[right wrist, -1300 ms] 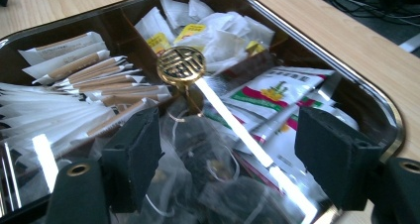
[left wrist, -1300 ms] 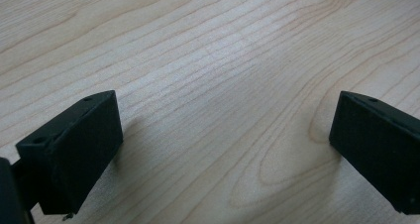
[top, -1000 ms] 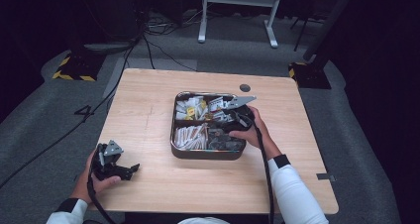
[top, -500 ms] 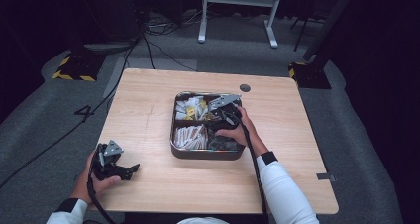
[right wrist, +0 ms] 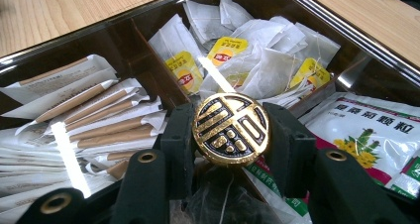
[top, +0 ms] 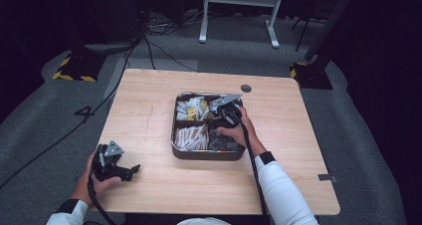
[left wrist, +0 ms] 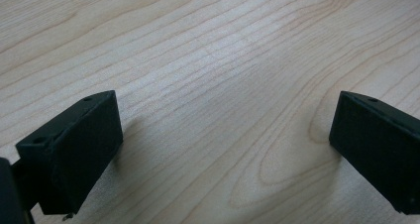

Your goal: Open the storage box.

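Gold round token (right wrist: pixel 231 129) clamped in right gripper (right wrist: pixel 231 149), jaws just closing, above divided tray (top: pixel 207 155); pick step; next: lift clear. Left gripper (left wrist: pixel 225 149) jaws apart on table (left wrist: pixel 208 60), well left of tray

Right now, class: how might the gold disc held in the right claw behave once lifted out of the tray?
The gold disc looks stiff and glossy, so probably slippery. Being round and held at its edges, it could twist or roll if released.
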`<state>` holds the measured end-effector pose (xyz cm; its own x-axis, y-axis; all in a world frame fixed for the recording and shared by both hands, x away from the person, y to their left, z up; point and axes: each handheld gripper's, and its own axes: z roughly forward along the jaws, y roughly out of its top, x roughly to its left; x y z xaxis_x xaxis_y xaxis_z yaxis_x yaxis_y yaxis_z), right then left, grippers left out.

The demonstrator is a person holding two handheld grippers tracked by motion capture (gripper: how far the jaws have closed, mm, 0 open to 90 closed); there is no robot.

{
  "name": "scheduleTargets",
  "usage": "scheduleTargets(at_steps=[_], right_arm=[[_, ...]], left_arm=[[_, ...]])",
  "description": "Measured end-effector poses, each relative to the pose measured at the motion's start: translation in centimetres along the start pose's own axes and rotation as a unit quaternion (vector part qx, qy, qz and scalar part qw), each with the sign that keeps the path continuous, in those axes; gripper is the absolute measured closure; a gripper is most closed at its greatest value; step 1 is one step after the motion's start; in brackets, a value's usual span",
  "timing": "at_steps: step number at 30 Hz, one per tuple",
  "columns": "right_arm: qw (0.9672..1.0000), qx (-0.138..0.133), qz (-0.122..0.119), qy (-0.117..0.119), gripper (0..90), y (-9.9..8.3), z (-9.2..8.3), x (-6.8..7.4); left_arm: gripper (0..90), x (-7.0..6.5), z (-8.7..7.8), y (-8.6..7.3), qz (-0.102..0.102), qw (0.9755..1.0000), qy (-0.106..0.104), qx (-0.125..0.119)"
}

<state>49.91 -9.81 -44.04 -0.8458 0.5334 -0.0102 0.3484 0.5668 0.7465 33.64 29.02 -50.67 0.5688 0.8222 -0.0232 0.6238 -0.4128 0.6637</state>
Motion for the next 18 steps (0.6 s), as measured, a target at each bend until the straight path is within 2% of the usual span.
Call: scheduleTargets(at_steps=[6, 18], right_arm=[[1.0000, 0.003, -0.002, -0.007, 58.7, 0.03, -0.21, 0.12], [1.0000, -0.003, -0.005, -0.003, 58.8, 0.03, -0.79, 0.15]], left_arm=[[0.3, 0.01, 0.01, 0.00, 0.000, 1.0000, -0.001, 0.000], [0.2, 0.04, 0.00, 0.00, 0.002, 1.0000, -0.002, 0.000]])
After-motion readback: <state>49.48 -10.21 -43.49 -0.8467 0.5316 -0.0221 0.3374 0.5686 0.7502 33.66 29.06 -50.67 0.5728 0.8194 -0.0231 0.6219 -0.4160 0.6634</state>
